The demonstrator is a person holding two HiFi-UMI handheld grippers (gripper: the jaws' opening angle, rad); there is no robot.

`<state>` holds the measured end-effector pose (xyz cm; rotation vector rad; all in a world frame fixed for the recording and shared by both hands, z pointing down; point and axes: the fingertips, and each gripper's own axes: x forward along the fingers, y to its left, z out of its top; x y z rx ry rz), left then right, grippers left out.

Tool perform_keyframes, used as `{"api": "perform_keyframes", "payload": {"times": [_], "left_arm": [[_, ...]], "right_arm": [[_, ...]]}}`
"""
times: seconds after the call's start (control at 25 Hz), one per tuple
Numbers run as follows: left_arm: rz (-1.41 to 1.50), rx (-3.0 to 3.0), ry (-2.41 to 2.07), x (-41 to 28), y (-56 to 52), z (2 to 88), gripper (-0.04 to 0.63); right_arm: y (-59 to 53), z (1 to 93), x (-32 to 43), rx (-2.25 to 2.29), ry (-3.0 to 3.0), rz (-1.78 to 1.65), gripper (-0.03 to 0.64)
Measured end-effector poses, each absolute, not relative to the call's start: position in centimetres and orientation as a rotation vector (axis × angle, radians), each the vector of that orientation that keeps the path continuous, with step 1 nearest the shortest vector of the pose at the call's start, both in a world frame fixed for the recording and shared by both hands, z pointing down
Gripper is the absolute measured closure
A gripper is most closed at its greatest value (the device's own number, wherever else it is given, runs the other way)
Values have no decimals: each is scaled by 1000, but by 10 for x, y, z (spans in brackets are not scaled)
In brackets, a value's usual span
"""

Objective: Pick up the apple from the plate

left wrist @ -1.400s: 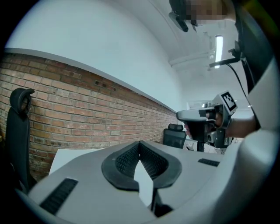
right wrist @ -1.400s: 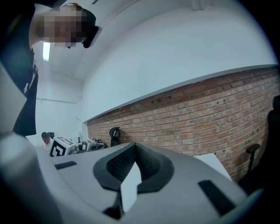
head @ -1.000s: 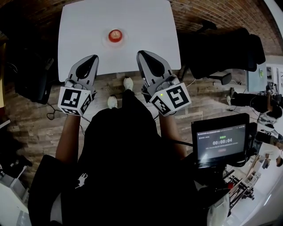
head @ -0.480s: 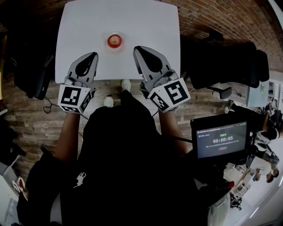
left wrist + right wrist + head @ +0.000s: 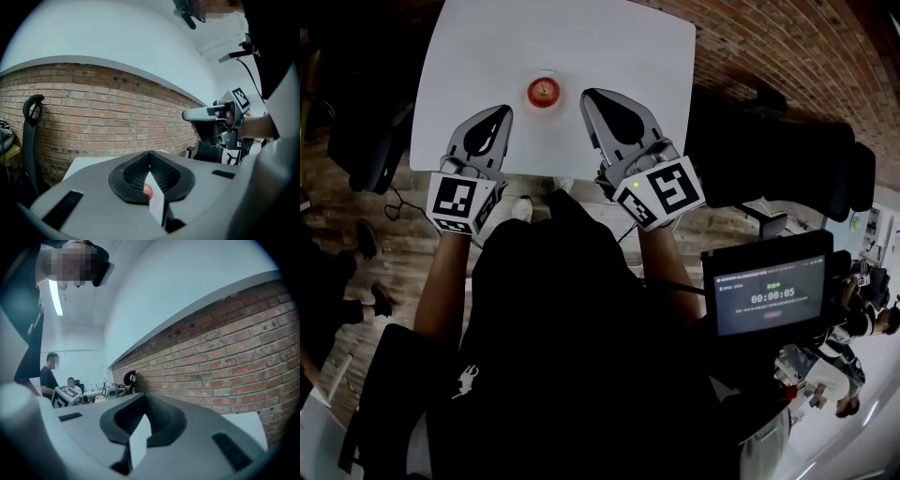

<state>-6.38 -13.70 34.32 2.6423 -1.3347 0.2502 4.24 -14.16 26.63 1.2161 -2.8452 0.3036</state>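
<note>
White table (image 5: 609, 56) by brick wall (image 5: 787, 47), wood floor (image 5: 394, 234) below. Apple (image 5: 544, 90) sits on small plate (image 5: 562, 94), mid-table, nr front edge. L gripper (image 5: 502, 112): jaws closed together, empty, tip nr plate's left. R gripper (image 5: 585, 95): jaws closed together, empty, tip just beside plate's right, not touching. Monitor (image 5: 769, 295) at person's right.

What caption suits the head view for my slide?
Left gripper and right gripper, both shut, flank the apple on its plate on a white table.

A white table (image 5: 487, 56) carries one small white plate (image 5: 563, 86), set toward its middle
</note>
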Motion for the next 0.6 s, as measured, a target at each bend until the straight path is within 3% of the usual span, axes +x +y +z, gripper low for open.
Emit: {"api": "perform_keyframes", "payload": {"times": [0.6], "left_arm": [[288, 2577, -1412, -69, -137, 358, 589]], "right_arm": [[-143, 285, 35, 1086, -2870, 350, 614]]}}
